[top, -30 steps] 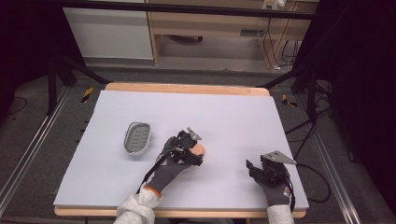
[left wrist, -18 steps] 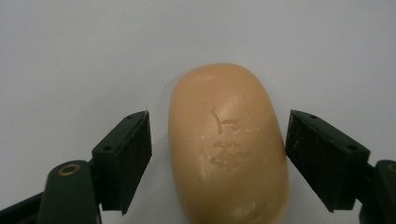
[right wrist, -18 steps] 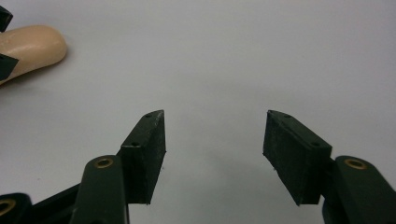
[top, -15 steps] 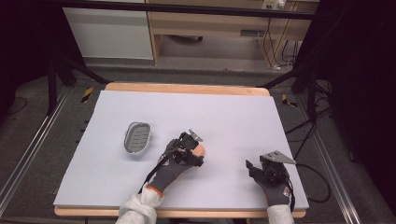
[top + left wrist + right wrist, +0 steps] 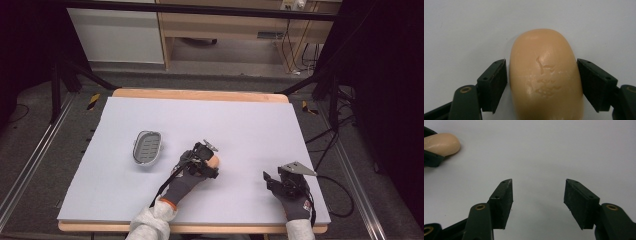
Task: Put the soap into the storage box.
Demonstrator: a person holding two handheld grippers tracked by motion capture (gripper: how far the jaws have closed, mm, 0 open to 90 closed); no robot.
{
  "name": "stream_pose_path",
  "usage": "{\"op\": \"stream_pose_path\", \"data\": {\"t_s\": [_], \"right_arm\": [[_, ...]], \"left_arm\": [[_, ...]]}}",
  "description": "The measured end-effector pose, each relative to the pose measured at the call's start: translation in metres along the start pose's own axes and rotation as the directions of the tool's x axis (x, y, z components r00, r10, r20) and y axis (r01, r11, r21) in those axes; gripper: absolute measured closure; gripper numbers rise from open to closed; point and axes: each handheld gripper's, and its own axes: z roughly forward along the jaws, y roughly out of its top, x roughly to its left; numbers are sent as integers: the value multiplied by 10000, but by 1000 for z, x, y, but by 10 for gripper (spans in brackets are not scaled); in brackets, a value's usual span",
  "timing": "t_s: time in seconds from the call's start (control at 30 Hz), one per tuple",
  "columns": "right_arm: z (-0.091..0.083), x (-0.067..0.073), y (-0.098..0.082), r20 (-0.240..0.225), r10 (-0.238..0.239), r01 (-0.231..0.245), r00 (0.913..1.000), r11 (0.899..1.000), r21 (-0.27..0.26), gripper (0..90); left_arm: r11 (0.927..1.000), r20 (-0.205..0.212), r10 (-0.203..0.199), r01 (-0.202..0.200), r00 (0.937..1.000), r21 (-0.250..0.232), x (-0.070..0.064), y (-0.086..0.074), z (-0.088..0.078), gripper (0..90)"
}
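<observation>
The peach-coloured bar of soap [image 5: 546,77] lies flat on the pale grey worktop [image 5: 250,120], a little left of centre and towards your edge; stamped characters show on its upper face; in the left gripper view it sits between the two black jaws of your left tool [image 5: 209,161], the jaws standing on either side of it at its flanks; the right-hand jaw looks to be touching the bar, the left-hand one has a thin sliver of worktop showing beside it, so I cannot tell whether you are pinching the soap or only framing it. In the high view your gloved left hand [image 5: 187,177] reaches in from the bottom edge, with the soap's end peeking out past the tool. Just beyond that to the left, well apart from the soap, a small grey slotted soap dish [image 5: 148,147] rests on the worktop, nothing in it. Over on the right, near your edge, your right tool [image 5: 537,195] is spread wide with bare worktop between its jaws; its own view catches the soap far off at upper left.
</observation>
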Motion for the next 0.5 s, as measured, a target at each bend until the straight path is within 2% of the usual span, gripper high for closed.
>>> {"op": "stream_pose_path", "data": {"t_s": [0.27, 0.5], "right_arm": [[0, -1, 0, -12, 42, -42, 10000, 10000, -10, 402], [0, 0, 0, -34, 75, -75, 10000, 10000, -15, 402]], "left_arm": [[9999, 234, -142, 140, 9996, 93, 2, 1, 0, 295], [9995, 220, -240, 235, 9995, 207, 2, 2, 0, 304]]}}
